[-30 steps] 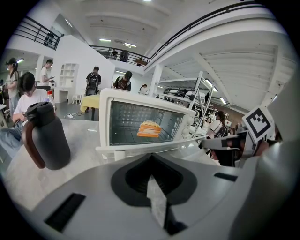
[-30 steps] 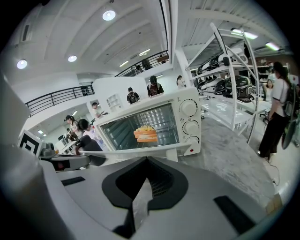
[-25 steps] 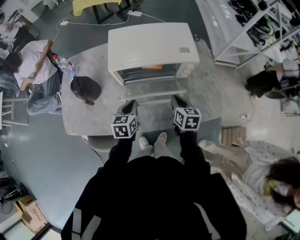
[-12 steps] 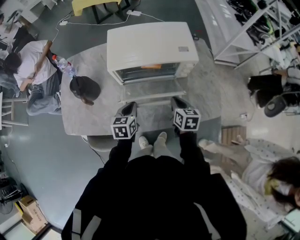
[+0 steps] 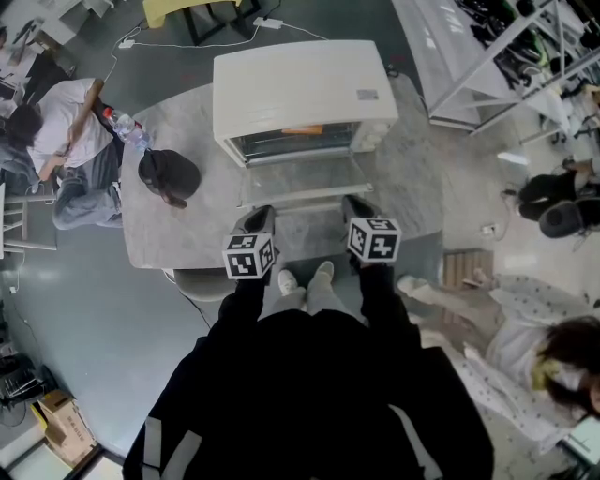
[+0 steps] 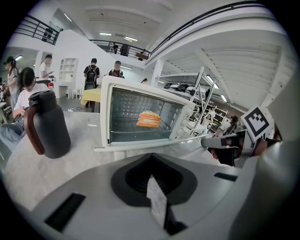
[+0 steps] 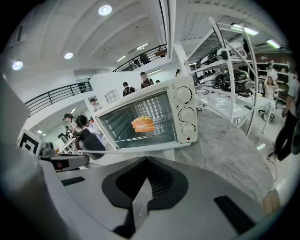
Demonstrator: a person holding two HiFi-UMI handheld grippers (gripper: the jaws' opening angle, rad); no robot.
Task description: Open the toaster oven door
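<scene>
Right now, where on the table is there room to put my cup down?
Bare marble lies right of the toaster oven, out to the table edge, and at the near left, between the black jug and the left gripper. The middle is crowded: the oven door lies open there, with the right gripper and the left one just before it.

Seen on my remote feed, a large open lab hall. A black-railed mezzanine point(image 6: 33, 26) runs beneath white ceilings set with round downlights point(image 7: 105, 9), and metal racks point(image 5: 525, 56) loaded with equipment line one side. A seated person point(image 5: 70, 122) works at the edge of the grey floor point(image 5: 84, 319), where a power strip point(image 5: 270, 22) lies on its cable and a cardboard box point(image 5: 61, 422) sits. The toaster oven point(image 5: 300, 94) stands on a marble table point(image 5: 178, 234) out on that floor.
</scene>
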